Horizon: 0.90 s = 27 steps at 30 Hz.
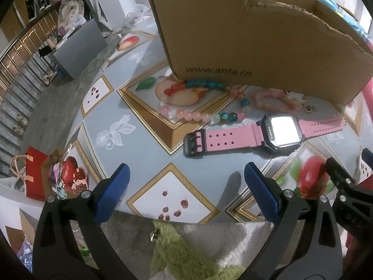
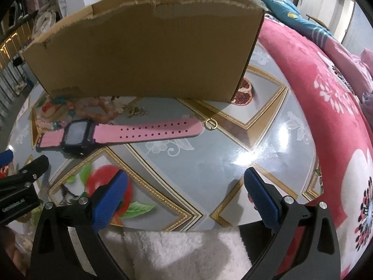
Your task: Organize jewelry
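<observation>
Pink strap and dark square case mark the watch [image 1: 263, 135], which in the left wrist view is seen lying flat on the patterned table [image 1: 112, 107], ahead of the left gripper [image 1: 185, 186] and slightly to its right, its long axis running crosswise to the line of the fingers [image 1: 112, 193]. These fingers are spread wide and nothing is held between them. Beyond the watch, a multicoloured bead bracelet [image 1: 200, 100] and a pale pink bead bracelet [image 1: 272, 99] are laid against the foot of the cardboard box [image 1: 244, 42], whose front wall is torn low along the top edge. A small gilt charm [image 1: 309, 109] is seen by the box's right end. In the right wrist view, the right gripper [image 2: 185, 186] is likewise held wide open and empty above the near part of the table. From this side the watch [image 2: 121, 133] lies well to the left and ahead, its strap again stretched left to right, and a small gold ring [image 2: 211, 124] rests just beside the strap's right tip. The ring is judged the nearer target for the right gripper; the watch case is nearer the left, and a pinch across the narrow strap would suit its crosswise lie.
</observation>
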Each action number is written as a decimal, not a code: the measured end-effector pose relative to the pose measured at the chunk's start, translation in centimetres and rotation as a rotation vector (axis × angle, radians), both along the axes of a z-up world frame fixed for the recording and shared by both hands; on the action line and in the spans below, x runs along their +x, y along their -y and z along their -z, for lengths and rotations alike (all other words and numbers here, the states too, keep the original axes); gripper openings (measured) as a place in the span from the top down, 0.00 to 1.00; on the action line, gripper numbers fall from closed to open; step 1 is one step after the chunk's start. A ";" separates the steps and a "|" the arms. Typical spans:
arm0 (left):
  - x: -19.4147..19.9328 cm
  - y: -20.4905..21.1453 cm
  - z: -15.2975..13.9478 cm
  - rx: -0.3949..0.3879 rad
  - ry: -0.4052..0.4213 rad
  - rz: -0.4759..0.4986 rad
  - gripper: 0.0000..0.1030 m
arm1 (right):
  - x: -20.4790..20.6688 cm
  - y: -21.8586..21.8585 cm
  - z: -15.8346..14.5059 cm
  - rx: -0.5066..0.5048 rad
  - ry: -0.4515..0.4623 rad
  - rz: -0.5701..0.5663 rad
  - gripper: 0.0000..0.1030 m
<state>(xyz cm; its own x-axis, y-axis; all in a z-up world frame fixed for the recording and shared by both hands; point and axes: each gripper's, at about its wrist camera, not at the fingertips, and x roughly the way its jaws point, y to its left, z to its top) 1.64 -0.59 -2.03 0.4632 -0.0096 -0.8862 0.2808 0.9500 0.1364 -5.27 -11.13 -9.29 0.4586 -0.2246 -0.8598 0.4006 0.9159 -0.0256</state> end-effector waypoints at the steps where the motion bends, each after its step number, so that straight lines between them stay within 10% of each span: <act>1: 0.1 0.0 0.1 0.000 -0.002 -0.001 0.08 | 0.1 0.0 0.1 0.003 0.003 -0.004 0.06; 27: 1.9 -0.7 0.1 -0.054 -0.036 -0.003 0.08 | 6.0 3.0 0.6 0.097 -0.271 -0.125 0.06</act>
<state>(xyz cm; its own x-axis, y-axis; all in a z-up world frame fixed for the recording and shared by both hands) 3.53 0.09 -2.17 0.4312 -0.0565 -0.9005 0.2822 0.9564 0.0751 0.72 -14.16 -9.87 0.2284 -0.0921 -0.9692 0.2753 0.9610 -0.0265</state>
